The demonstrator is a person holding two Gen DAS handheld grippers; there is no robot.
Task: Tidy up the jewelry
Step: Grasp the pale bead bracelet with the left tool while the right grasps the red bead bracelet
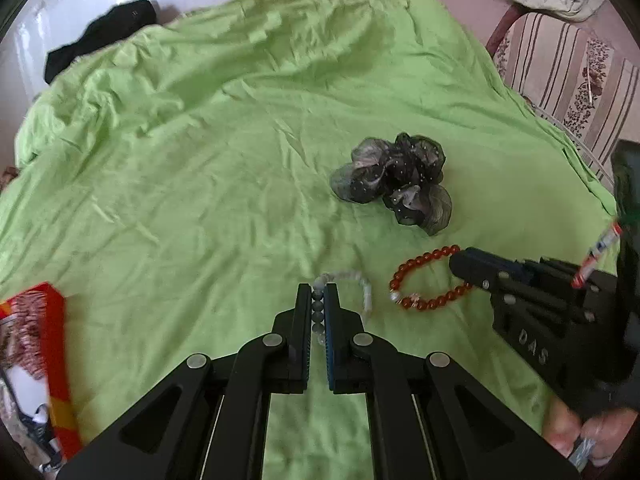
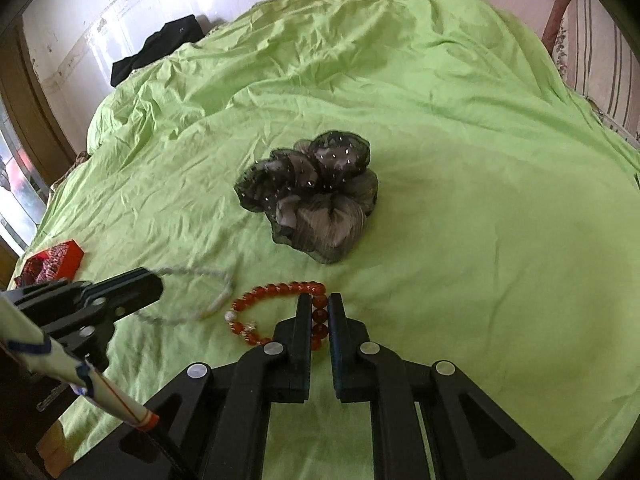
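On the green bedsheet (image 1: pixel 200 140), the left gripper (image 1: pixel 318 294) pinches the pale bead bracelet (image 1: pixel 366 292). Just right of it, the right gripper (image 2: pixel 320 308) pinches the red bead bracelet (image 2: pixel 276 292). A dark organza scrunchie (image 2: pixel 316 200) lies farther off.

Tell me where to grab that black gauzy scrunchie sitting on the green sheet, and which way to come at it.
Probably from above, at one puffed outer fold of the scrunchie, such as the near lobe. It lies flat and bunched on the sheet, so there is no edge to slide under; the ruffles stand up and should pinch easily. Both bracelets lie nearer the camera, so a top approach stays clear of them.
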